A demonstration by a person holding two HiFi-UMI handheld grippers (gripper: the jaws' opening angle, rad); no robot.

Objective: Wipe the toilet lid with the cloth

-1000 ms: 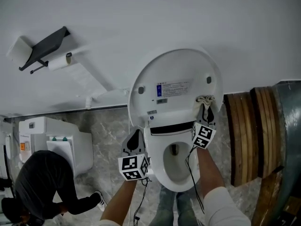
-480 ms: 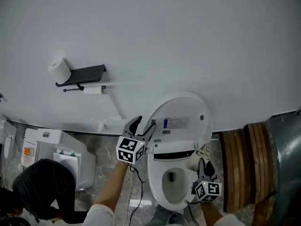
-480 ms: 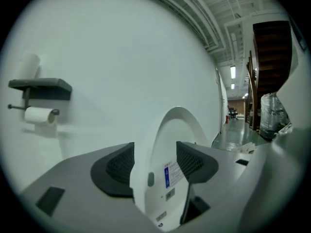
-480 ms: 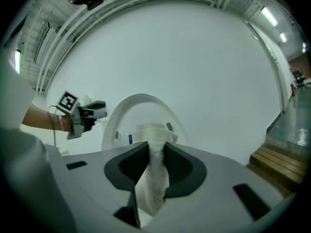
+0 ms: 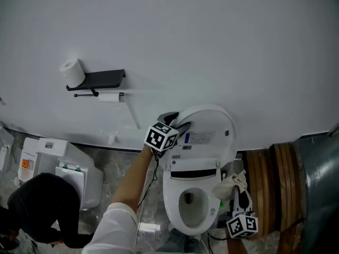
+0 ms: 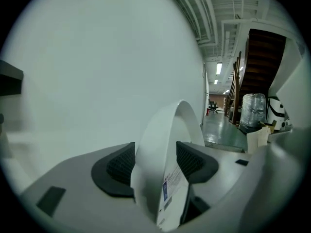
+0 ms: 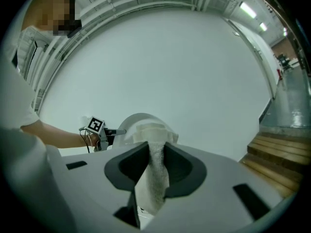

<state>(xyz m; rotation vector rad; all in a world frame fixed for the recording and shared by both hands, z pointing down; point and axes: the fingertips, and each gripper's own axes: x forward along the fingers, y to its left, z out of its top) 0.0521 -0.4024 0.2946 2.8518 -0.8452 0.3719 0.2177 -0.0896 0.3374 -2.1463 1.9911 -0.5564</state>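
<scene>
could bump the raised toilet lid [image 5: 209, 131] shut with the left tongs [image 5: 177, 120], just opened wide around its far left edge, or drop the cloth [image 5: 232, 183], pinched tight in the right tongs [image 5: 236, 192] at the near right of the bowl [image 5: 174, 197], by loosening them.

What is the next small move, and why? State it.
Probably raise the right gripper, shut on the cloth, to the inner face of the upright toilet lid. The cloth hangs low beside the bowl, clear of the lid, while the left gripper, its jaws just opened, straddles the lid's rim.
</scene>
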